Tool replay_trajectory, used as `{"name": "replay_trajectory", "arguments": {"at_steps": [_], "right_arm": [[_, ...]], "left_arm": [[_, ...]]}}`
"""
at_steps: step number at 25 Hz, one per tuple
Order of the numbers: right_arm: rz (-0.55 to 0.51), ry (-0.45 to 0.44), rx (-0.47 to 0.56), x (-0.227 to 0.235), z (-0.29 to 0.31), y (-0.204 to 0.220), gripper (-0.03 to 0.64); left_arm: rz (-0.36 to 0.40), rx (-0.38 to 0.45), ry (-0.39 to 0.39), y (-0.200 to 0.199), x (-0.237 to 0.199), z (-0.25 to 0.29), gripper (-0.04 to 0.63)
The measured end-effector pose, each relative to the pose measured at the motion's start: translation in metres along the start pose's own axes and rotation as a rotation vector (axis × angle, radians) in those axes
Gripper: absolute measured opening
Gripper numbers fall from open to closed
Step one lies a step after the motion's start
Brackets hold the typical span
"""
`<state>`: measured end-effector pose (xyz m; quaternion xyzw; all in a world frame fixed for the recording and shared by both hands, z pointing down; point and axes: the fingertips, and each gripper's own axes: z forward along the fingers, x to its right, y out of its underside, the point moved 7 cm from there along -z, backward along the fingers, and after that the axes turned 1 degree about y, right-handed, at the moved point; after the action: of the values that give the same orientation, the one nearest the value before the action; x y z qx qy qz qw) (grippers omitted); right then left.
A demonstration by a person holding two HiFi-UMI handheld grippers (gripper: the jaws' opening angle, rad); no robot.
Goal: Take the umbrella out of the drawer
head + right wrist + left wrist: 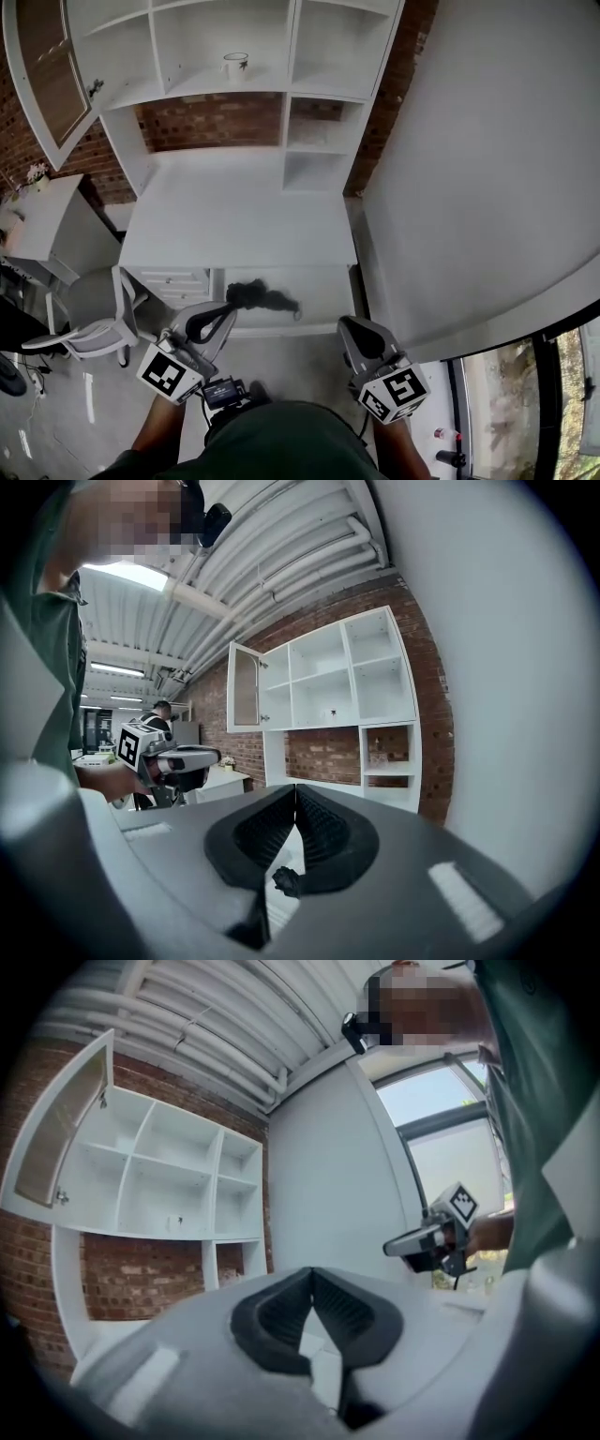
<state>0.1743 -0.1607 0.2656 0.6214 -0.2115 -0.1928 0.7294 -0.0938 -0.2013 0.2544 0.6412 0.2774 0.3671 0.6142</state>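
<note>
Umbrella (pixel 261 298) lies left-to-right along drawer (pixel 326 283), slim end right; left gripper (pixel 204 324) and right gripper (pixel 362 339) jaws closed, empty.

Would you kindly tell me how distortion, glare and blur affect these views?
Head view: the lens bows the white wall into a curve. Left gripper view: fisheye, black corners, window washed out, foreground soft. Right gripper view: same fisheye, ceiling light glaring.

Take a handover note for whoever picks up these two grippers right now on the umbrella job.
Left gripper: jaws shut, empty, held short of the desk.
Right gripper: jaws shut, empty, also short of the desk.
Umbrella: black, lying in the open drawer under the desk top.
Done: drawer is open.
Left: reach in, grip the umbrella, lift it out.
</note>
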Motion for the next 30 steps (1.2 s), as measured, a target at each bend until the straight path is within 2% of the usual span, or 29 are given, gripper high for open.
{"name": "replay_trajectory", "arguments": {"at_steps": [6,12,21,30], "right_arm": [[-0.011,0.018,-0.026,-0.012,0.047,-0.012,0.008],[-0.03,-0.017,-0.042,-0.013,0.09,-0.019,0.008],[-0.036,-0.158,-0.06,0.001,0.156,-0.015,0.008],[-0.027,-0.263,-0.089,0.041,0.214,-0.008,0.008]], "left_arm": [[-0.02,0.013,0.018,0.009,-0.051,-0.007,0.003],[-0.069,-0.004,-0.02,0.025,-0.079,-0.018,0.003],[-0.084,-0.051,-0.145,0.037,-0.109,-0.027,0.003],[-0.098,-0.118,-0.199,0.052,-0.135,0.015,0.003]]}}
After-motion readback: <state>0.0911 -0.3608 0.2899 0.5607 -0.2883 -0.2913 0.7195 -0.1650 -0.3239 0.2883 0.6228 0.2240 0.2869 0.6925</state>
